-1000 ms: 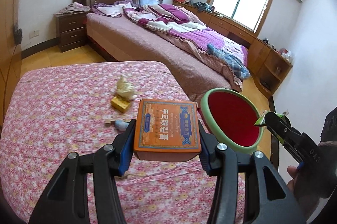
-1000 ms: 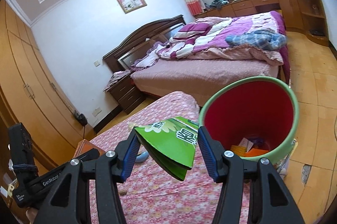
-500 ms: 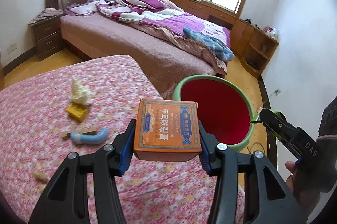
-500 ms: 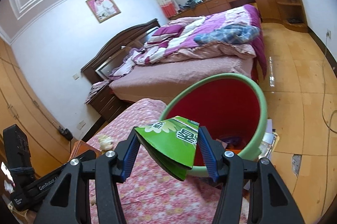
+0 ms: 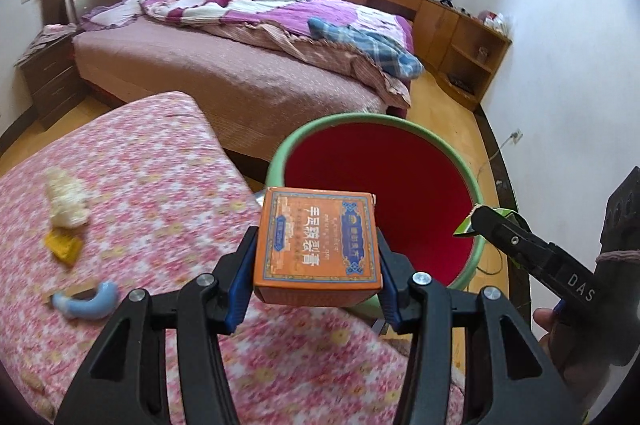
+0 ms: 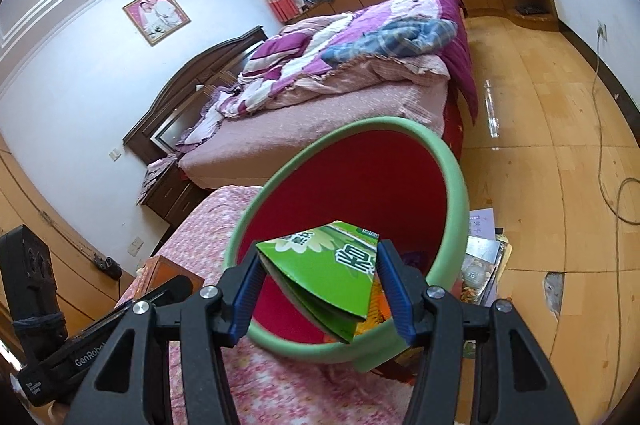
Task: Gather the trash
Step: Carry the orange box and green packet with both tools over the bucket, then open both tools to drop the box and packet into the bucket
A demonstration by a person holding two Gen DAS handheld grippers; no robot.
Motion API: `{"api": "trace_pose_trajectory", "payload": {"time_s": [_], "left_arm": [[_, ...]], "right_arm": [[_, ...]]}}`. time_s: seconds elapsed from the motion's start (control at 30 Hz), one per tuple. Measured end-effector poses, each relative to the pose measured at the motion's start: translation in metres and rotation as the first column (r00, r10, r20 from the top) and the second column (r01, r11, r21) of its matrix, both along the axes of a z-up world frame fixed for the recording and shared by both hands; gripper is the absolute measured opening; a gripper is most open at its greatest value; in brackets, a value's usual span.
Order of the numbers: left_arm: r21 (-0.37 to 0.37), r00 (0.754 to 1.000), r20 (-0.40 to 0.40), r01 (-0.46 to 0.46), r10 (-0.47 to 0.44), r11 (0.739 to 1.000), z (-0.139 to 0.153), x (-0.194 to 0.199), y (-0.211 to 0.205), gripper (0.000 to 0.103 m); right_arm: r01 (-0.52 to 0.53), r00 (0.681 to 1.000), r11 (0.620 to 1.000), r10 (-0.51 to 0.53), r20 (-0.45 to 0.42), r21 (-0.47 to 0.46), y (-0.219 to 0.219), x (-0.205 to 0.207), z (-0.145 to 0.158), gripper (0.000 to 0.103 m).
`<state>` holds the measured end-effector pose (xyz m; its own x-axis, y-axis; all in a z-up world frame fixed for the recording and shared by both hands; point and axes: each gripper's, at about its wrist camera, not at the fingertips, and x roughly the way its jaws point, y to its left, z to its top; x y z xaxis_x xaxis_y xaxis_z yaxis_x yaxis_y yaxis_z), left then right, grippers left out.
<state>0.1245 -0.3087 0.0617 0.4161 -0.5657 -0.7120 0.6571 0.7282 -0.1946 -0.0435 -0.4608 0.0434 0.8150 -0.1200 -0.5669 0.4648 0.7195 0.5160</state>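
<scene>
Trash is held in both tongs beside a green bin (image 5: 478, 193) with a red inside, which stands against the edge of a table (image 5: 168, 161) covered in a pink flowered cloth. An orange box (image 5: 318, 245) with printed lettering is clamped between the blue pads of the left tongs (image 5: 318, 267), over the table's edge and in front of the bin's near rim. A flattened green carton (image 6: 328, 271) is gripped by the right tongs (image 6: 320, 283), hanging over the bin's mouth; in the left view the same right tongs (image 5: 476, 225) are seen from the side at the bin's right rim, with a person's thumb (image 5: 544, 317) visible behind them. Some bits of paper are seen at the bottom of the bin, partly hidden by the carton. On the table are left a crumpled pale wad (image 5: 64, 199), a small yellow packet (image 5: 64, 247) just below it and a curved light-blue piece (image 5: 86, 305) nearer the camera, all blurred. A bed (image 5: 224, 73) with a purple quilt is seen behind the table.
</scene>
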Motion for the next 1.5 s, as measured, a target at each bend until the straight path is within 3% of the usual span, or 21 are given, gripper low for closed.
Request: {"api": "trace_pose_trajectory", "payload": {"time_s": [0.33, 0.5, 0.63, 0.83, 1.17, 1.23, 1.4, 1.5], "left_arm": [[0.044, 0.999, -0.003, 0.048, -0.048, 0.998, -0.023, 0.004, -0.032, 0.054], [0.045, 0.999, 0.020, 0.034, -0.035, 0.998, -0.026, 0.003, -0.035, 0.071], [0.037, 0.999, 0.032, 0.027, -0.028, 0.999, -0.024, 0.004, -0.032, 0.071], [0.016, 1.000, 0.025, -0.001, 0.000, 1.000, -0.020, 0.005, -0.018, 0.072], [0.023, 0.997, 0.031, -0.070, 0.069, 0.997, -0.017, 0.003, 0.009, 0.072], [0.035, 0.995, 0.044, -0.086, 0.084, 0.996, -0.016, 0.003, 0.015, 0.079], [0.042, 0.990, 0.049, -0.134, 0.132, 0.990, -0.015, 0.005, 0.033, 0.080], [0.046, 0.985, 0.052, -0.169, 0.166, 0.985, -0.016, 0.006, 0.047, 0.090]], "right_arm": [[0.013, 1.000, 0.999, -0.013, -0.025, 0.029, -0.016, 0.006, -0.017, 0.059], [0.006, 0.999, 0.999, -0.005, -0.032, 0.043, -0.020, 0.012, -0.023, 0.061], [-0.004, 1.000, 0.998, 0.005, -0.026, 0.055, -0.020, 0.016, -0.024, 0.062], [-0.008, 1.000, 0.999, 0.008, -0.009, 0.049, -0.017, 0.016, -0.022, 0.081], [-0.018, 1.000, 0.999, 0.018, 0.010, 0.043, -0.009, 0.013, -0.014, 0.081], [-0.021, 1.000, 0.999, 0.021, 0.011, 0.041, -0.007, 0.013, -0.012, 0.081], [-0.026, 1.000, 0.999, 0.026, 0.006, 0.031, 0.000, 0.012, -0.008, 0.081], [-0.038, 0.999, 0.999, 0.038, 0.006, 0.028, 0.007, 0.012, -0.006, 0.081]]}}
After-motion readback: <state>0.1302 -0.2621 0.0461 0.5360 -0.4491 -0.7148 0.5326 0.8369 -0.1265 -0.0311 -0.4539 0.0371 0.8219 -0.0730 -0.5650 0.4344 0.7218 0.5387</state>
